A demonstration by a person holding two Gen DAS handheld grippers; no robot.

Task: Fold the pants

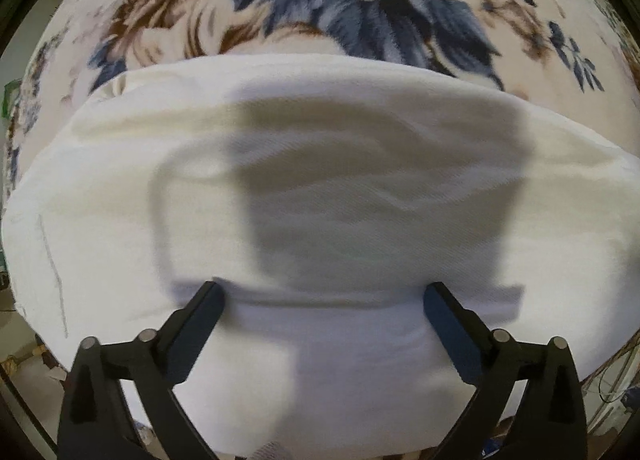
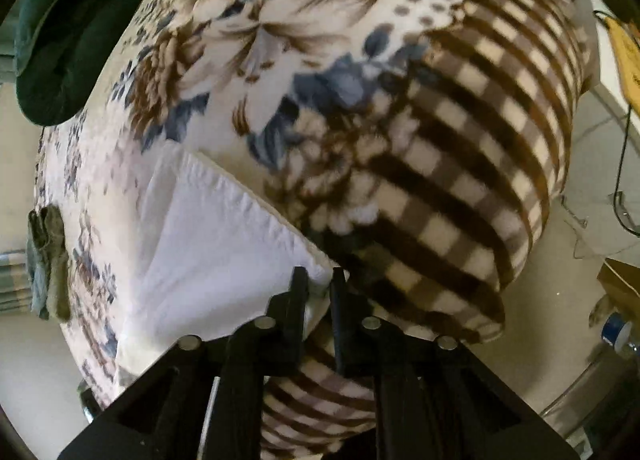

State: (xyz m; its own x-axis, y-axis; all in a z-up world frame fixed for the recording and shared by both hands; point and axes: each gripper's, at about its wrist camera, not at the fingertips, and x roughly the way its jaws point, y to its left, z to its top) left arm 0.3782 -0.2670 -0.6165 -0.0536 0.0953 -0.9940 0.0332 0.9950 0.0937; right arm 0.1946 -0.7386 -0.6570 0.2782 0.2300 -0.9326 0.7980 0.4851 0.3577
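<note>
The white pants (image 1: 320, 188) lie spread on a flower-patterned blanket (image 1: 320, 0). My left gripper (image 1: 324, 292) is open, jaws wide apart, hovering just above the pants and casting a shadow on them. In the right wrist view the white pants (image 2: 208, 244) lie at the lower left, with a stitched hem edge running diagonally. My right gripper (image 2: 320, 280) is shut on the corner of that hem at the pants' edge, over the checked part of the blanket (image 2: 460, 180).
A dark green cushion (image 2: 60, 40) lies at the upper left of the bed. A small grey-green cloth (image 2: 50, 260) hangs at the left edge. Beyond the bed's right edge are floor, cables (image 2: 624, 164) and a bottle (image 2: 618, 332).
</note>
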